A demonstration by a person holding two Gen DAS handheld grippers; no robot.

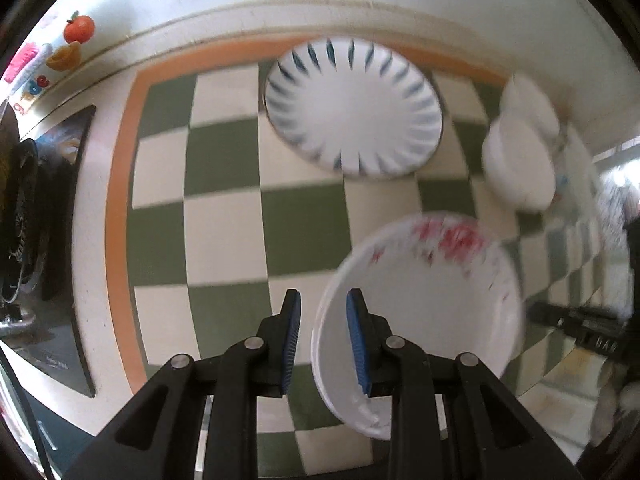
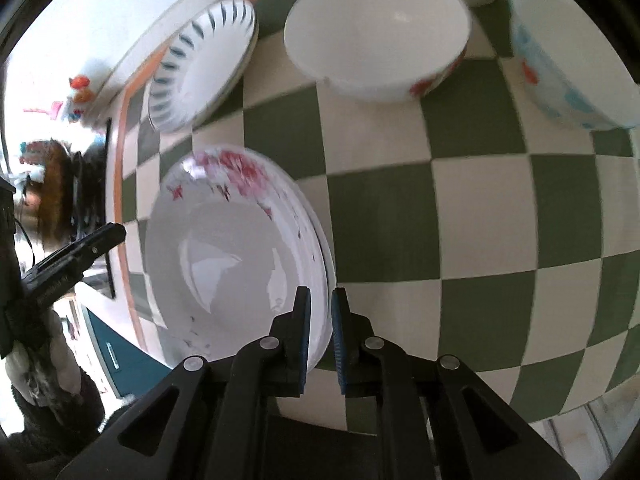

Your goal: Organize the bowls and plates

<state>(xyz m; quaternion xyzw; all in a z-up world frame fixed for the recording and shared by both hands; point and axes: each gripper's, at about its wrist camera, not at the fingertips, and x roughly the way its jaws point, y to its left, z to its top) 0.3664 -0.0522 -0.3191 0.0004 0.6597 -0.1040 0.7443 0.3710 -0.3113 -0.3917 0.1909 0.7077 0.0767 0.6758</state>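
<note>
The right tool point(image 2: 320, 330) is clamped on the near rim of the red-flowered plate point(image 2: 236, 256), which sits tilted over the checkered worktop point(image 2: 460, 216) near its left edge. The left tool point(image 1: 323, 344) has its pads slightly apart, holding nothing, just beside that plate's rim. Toward the far edge lie a blue-striped plate point(image 1: 354, 108) and white bowls point(image 2: 378, 32).
</note>
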